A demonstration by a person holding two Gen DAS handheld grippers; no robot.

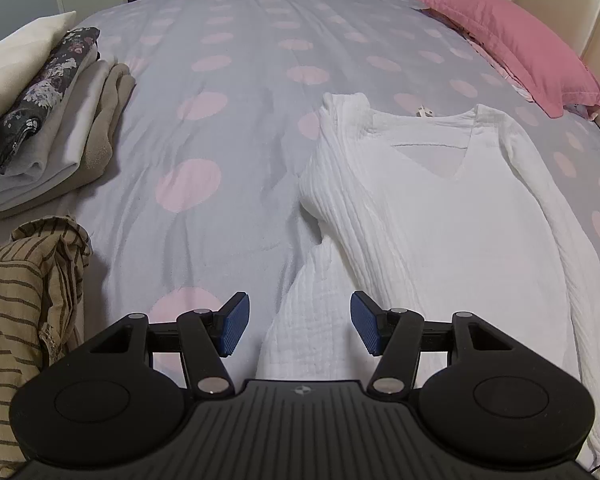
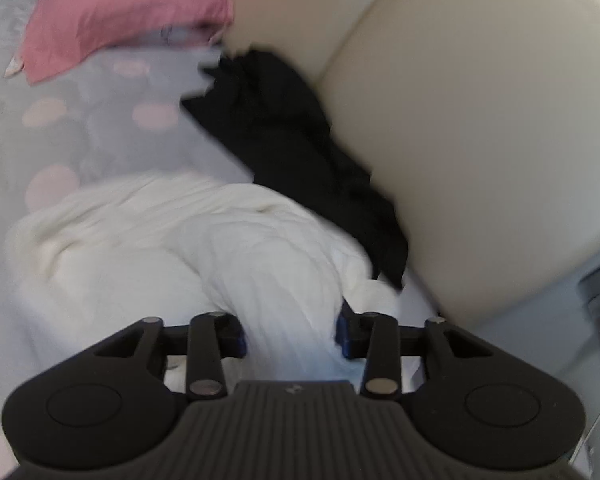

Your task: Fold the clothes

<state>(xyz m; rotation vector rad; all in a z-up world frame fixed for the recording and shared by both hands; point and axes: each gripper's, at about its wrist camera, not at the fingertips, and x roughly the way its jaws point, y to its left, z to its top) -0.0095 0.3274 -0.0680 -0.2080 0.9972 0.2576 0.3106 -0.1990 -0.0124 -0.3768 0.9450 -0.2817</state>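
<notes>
A white crinkled V-neck top [image 1: 432,216] lies spread on the bed, neckline toward the far side, its left sleeve folded inward over the body. My left gripper [image 1: 300,326] is open, hovering over the top's lower left hem, holding nothing. In the blurred right wrist view, my right gripper [image 2: 292,330] is open, its jaws on either side of a bunched fold of the white top [image 2: 276,276]; I cannot tell whether the pads touch the cloth.
A stack of folded clothes [image 1: 48,120] sits at the left of the grey, pink-dotted bedspread [image 1: 228,120]. A striped tan garment [image 1: 24,308] lies near left. A pink pillow [image 1: 512,48] and cream headboard [image 2: 480,128] are at the right, with a black garment [image 2: 296,148] beside the headboard.
</notes>
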